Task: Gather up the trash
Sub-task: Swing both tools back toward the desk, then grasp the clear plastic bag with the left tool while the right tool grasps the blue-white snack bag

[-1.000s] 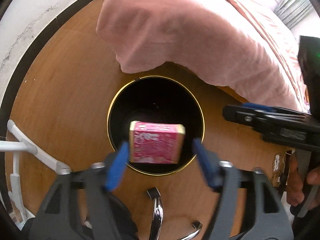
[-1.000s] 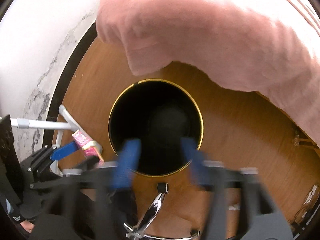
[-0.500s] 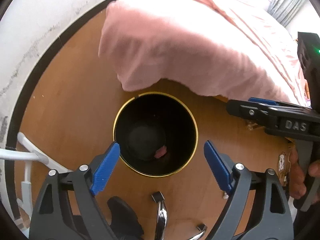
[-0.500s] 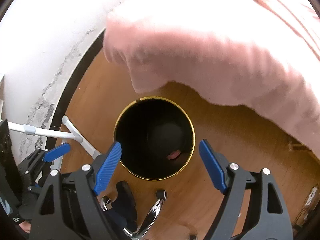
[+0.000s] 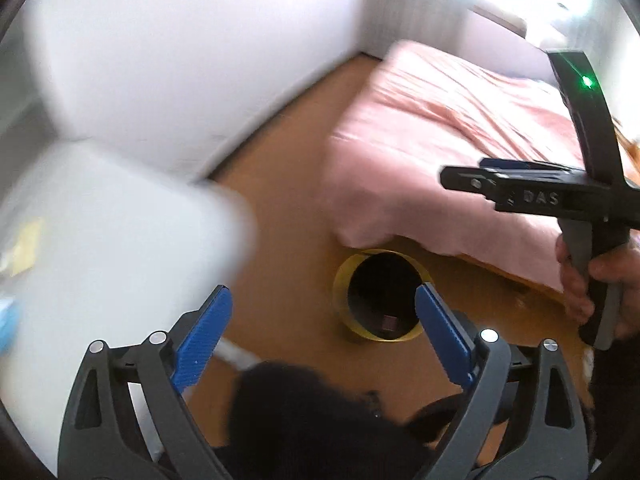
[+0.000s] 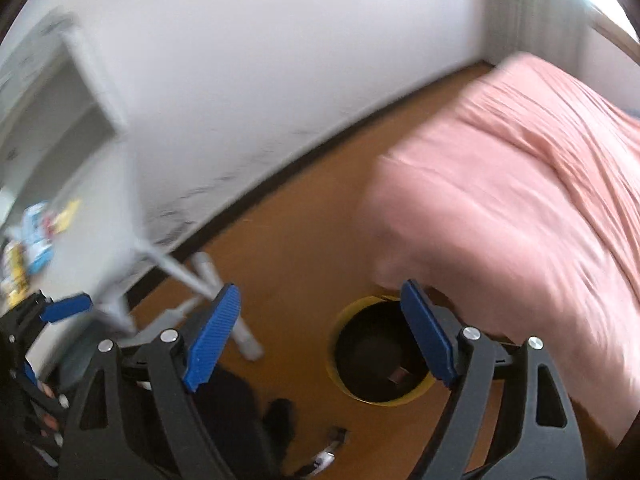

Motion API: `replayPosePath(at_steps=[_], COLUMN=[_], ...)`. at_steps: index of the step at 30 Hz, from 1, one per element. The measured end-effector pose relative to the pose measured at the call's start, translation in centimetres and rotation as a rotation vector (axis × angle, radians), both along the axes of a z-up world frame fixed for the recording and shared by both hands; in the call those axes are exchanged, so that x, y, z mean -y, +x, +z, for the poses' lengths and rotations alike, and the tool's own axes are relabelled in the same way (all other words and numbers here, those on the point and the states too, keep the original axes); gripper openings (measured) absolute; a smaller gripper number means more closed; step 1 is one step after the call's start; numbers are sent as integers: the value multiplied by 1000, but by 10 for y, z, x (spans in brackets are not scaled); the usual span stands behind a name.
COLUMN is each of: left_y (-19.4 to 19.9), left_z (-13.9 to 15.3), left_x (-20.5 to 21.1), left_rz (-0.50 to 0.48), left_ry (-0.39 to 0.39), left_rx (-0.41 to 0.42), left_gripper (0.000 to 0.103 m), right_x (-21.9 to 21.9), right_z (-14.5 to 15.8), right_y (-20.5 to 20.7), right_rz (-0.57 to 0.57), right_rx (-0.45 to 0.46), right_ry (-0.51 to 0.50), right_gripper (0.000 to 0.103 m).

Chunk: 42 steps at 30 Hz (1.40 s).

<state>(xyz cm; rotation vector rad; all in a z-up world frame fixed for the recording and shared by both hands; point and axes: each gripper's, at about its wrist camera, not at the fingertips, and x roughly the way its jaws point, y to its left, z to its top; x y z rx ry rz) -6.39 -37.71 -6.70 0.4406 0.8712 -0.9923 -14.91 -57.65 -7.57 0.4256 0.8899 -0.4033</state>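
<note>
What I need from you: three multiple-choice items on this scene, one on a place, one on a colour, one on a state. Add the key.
1. Where does the bin stand?
A. On a chair
B. On the wooden floor, at the corner of the pink bedspread
C. On a white table

2. What colour is the bin's rim?
A. Blue
B. Red
C. Yellow

3. The left tool is:
A. Open and empty
B. Shut on a pink box
C. Shut on cloth

Key:
1 B: the bin sits on the floor right below the bedspread's edge.
2 C: a yellow band rings the dark opening.
3 A: its jaws have just been opening and stand wide with nothing between them.
</note>
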Motion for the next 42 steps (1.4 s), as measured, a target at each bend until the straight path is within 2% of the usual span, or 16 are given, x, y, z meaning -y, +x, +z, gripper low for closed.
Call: replayPosePath(at_steps=[1,6,7,10,14,17,19,22,28,30,34,35,36,37,39,42], left_y=[15,61,71,87,95,99,105,117,161,176,190,191,191,192,191,181], left_z=[12,39,43,48,39,33,27,25,9,-1,-12,-13,-13,-14,-11,1], left_x=[-37,-167,-208,-286,-378,-424,-447,-464,-459,-454,-451,-449,-449,-450,-453,-459], left_rz=[76,359,450,621,828,905,949,959,939,944,936,930,927,927,937,941], left_ry=[-5,9,7,-14,-6,-10,-17,-35,-46,-20,-29,-31,-35,-36,-47,-48], left_rx=[25,112,128,111,85,42,21,-18,-70,-86,-115,-113,-117,-130,-139,-100], left_gripper=[90,90,90,90,91,91,91,91,91,90,89,78,41,32,25,23], right_x=[-22,-130,-151,-223,-311,-348,-354,-357,-354,-351,-347,-346,-346,-347,-347,-349], right_z=[6,22,24,32,39,44,44,38,25,23,22,21,20,19,17,10], right_y=[19,107,118,156,194,211,221,233,255,263,274,278,283,289,300,316], right_rz=[56,316,353,491,635,676,685,687,665,656,648,648,647,644,644,643], right_rx=[15,58,59,60,47,50,41,15,-35,-48,-62,-65,-68,-73,-83,-105], right_ry=[-1,49,51,67,84,52,48,63,47,38,21,17,9,-1,-14,-30], right_gripper=[80,80,80,80,80,80,80,80,80,80,80,80,80,80,80,80])
